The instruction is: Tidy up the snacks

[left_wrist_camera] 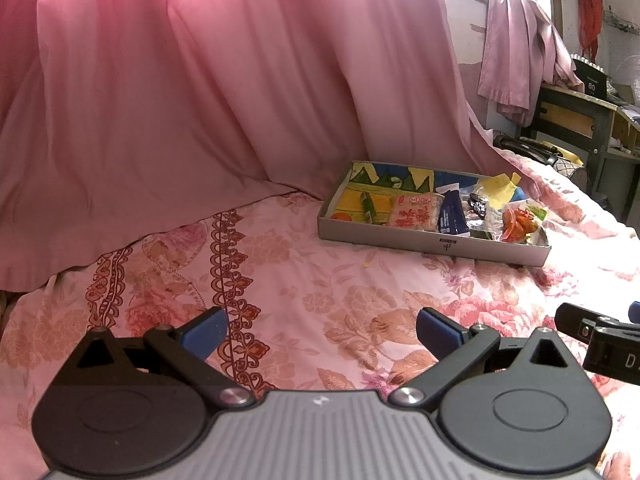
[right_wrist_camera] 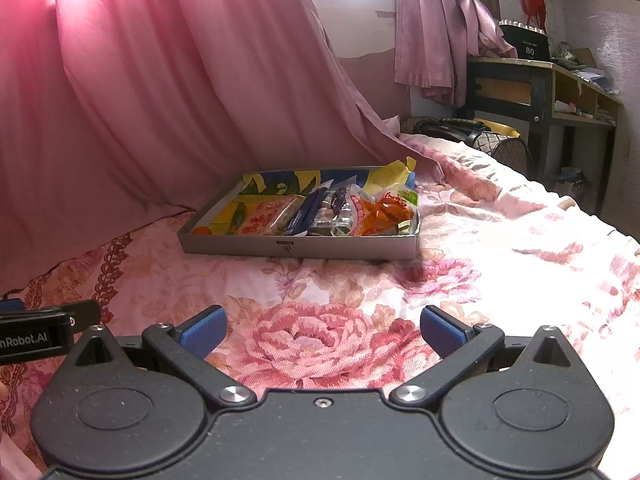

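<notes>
A shallow grey cardboard tray lies on a floral bedspread and holds several snack packets: a pink-red cracker pack, a dark blue pack, an orange-red pack and a small green stick. The tray also shows in the right wrist view with the same packs. My left gripper is open and empty, low over the bedspread, well short of the tray. My right gripper is open and empty, beside the left one, also short of the tray.
A pink curtain hangs behind the tray. A dark desk with clutter stands at the far right beyond the bed. A dark bag lies at the bed's far end. The bedspread stretches to the right.
</notes>
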A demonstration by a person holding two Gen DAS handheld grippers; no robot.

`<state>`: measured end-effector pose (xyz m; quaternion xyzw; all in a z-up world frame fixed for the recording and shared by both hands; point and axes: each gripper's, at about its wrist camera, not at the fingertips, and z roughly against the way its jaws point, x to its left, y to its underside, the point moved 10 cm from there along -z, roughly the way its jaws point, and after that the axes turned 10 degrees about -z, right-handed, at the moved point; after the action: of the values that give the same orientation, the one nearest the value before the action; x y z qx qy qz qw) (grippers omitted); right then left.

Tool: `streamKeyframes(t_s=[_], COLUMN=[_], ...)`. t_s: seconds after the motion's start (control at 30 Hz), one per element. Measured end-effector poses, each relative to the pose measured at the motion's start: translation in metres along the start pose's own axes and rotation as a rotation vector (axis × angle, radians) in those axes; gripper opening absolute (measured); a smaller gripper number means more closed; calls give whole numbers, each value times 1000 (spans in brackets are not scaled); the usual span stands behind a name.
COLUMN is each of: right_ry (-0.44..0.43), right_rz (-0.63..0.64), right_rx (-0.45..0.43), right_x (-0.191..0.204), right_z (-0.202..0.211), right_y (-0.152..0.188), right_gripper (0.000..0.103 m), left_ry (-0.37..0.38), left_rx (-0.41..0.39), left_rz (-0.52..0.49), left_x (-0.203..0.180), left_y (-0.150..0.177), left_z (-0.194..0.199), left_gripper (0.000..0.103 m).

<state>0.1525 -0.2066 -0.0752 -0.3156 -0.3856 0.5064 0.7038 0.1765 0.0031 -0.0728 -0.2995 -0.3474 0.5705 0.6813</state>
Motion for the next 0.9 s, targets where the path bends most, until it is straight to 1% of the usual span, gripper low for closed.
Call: streamKeyframes(t_s=[0.9], right_ry=[2], right_rz=[0], right_rx=[4], right_x=[0], right_z=[-1], right_y=[1], right_gripper=[102], left_ry=[1], left_rx=[1], left_rz=[-1], left_x=[0], left_y=[0], left_z=[0], left_gripper=[103])
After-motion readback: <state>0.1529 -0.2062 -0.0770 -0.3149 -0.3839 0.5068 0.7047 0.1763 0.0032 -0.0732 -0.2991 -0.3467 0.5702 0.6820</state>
